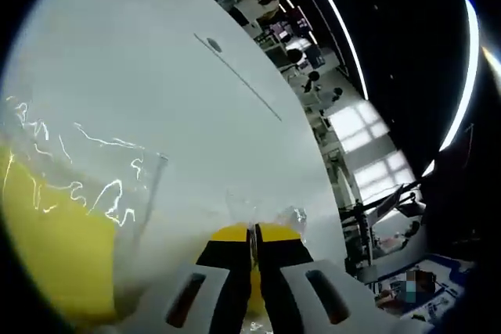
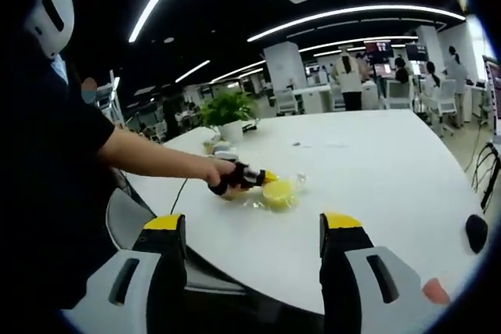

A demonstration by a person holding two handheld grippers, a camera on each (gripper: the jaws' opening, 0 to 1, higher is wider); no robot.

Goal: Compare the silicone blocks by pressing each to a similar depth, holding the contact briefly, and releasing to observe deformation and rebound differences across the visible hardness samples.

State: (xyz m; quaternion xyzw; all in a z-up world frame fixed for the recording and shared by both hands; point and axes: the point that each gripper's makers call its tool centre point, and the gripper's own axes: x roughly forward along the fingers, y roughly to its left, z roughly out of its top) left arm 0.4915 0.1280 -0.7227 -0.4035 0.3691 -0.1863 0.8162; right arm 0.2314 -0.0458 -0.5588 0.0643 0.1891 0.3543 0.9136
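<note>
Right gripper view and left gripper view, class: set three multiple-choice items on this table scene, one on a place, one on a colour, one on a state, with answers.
1. Where is the plant?
A. far end of the table
B. on the floor
C. on a chair

2. What colour is the block?
A. blue
B. yellow
C. red

3. How does the right claw stand?
A. shut on the block
B. shut on nothing
C. open

Answers:
1 A, its pot stands on the tabletop beyond the block.
2 B, yellow under clear wrap.
3 C, its jaws stand wide apart, while the left claw meets the block.
</note>
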